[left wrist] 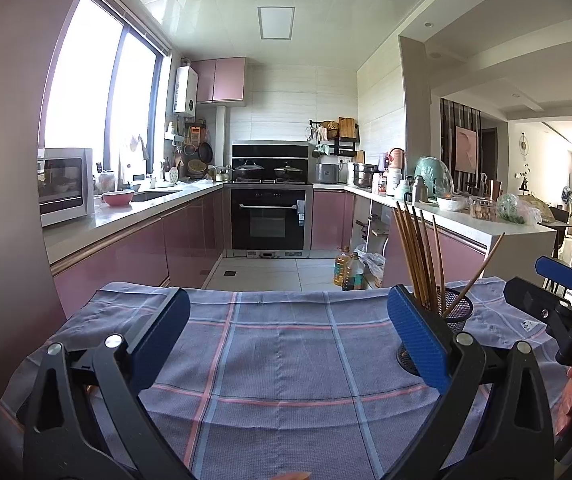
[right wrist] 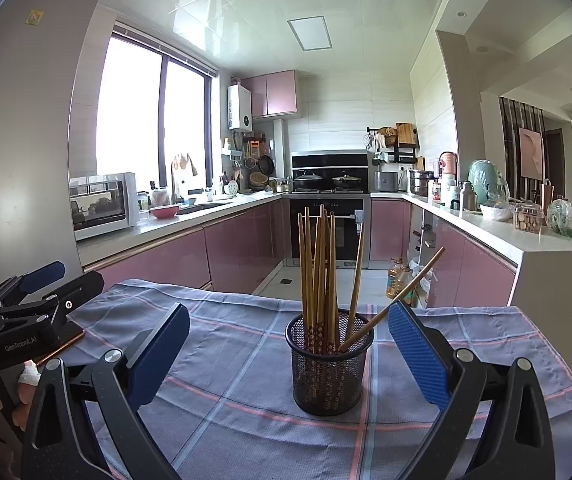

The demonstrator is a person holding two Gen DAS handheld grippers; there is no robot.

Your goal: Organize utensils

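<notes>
A black mesh holder stands upright on the checked cloth, straight ahead in the right wrist view. Several wooden chopsticks stand in it; one chopstick leans out to the right. My right gripper is open and empty, its fingers on either side of the holder and a little short of it. My left gripper is open and empty over bare cloth. The holder sits just behind its right finger, with the chopsticks above. The right gripper shows at the far right.
The cloth covers a small table; its far edge drops to the kitchen floor. The left gripper shows at the left of the right wrist view, over a phone's edge. Pink cabinets and a white counter lie beyond.
</notes>
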